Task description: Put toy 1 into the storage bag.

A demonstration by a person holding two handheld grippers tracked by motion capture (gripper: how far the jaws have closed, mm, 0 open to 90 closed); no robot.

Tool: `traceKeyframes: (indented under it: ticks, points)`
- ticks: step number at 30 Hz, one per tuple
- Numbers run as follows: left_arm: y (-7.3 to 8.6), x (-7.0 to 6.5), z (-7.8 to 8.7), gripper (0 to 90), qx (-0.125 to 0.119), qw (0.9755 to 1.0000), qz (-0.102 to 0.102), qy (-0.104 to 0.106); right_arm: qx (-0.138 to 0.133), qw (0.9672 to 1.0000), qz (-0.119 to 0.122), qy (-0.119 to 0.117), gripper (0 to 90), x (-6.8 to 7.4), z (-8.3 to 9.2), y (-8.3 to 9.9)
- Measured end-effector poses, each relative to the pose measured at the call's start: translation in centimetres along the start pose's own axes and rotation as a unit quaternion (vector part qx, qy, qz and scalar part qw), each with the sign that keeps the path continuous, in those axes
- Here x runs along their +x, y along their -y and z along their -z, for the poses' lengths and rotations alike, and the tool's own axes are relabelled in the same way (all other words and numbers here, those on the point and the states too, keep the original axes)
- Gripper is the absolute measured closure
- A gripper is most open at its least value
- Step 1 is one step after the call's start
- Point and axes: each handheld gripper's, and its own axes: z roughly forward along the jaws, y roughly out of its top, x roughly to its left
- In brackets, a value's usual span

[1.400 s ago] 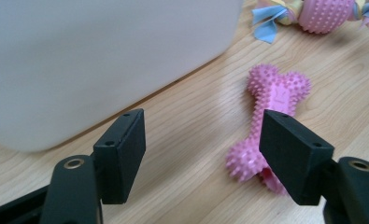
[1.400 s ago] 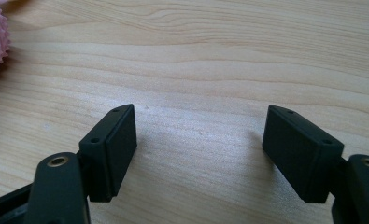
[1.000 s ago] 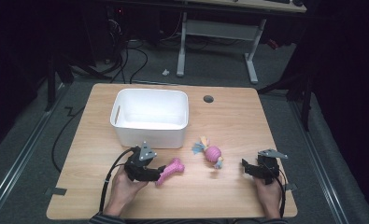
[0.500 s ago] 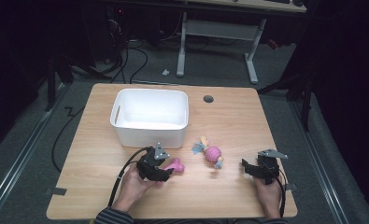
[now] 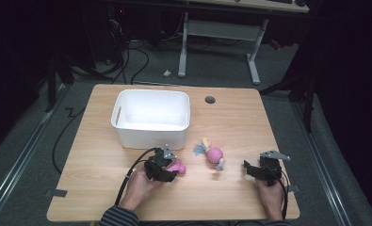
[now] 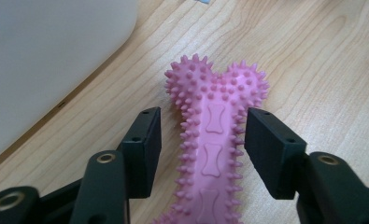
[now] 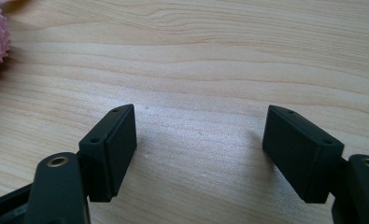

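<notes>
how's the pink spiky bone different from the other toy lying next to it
The pink spiky bone is one solid pink colour; the ball toy is pink with blue and tan ends. The bone lies between the jaws of the left gripper, which have just been closing; the ball toy lies free, apart from both grippers. Both rest on the table.

You're working on a pale wooden table (image 5: 103, 188) with visible grain, matt and smooth. The pink bone toy (image 6: 212, 140) beside the bin (image 5: 150, 127) looks rubbery and rough with spikes. That bin is smooth white plastic; the pads (image 6: 145, 149) are matt black.
</notes>
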Motion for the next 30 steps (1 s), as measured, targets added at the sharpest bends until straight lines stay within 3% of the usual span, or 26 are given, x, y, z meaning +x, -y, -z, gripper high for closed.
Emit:
traceKeyframes:
  ticks: [4,11,17,22,27,30]
  points:
    - [0.0,-0.2,-0.5,48.1,0.016,0.9998,-0.008,0.0,0.0,1.0,0.0,0.0,26.0,0.0,0.0,0.0]
    - [-0.1,-0.2,-0.8,55.3,0.017,0.9998,-0.007,0.01,0.0,1.0,0.0,0.0,26.0,0.0,0.0,0.0]
    - [0.0,-0.2,-0.6,57.4,0.016,0.9997,-0.018,0.011,0.0,1.0,0.0,0.0,26.0,0.0,0.0,0.0]
    - [0.0,-0.1,0.4,57.8,-0.001,0.9998,-0.017,0.015,0.0,1.0,0.0,0.0,25.9,0.0,0.0,0.0]
    - [0.2,0.4,1.7,57.9,-0.024,0.9987,0.005,0.045,0.0,1.0,0.0,0.0,26.0,0.0,0.0,0.0]
    - [0.3,0.6,2.7,58.1,-0.034,0.9985,0.009,0.041,0.0,1.0,0.001,-0.001,25.9,0.0,0.0,0.0]
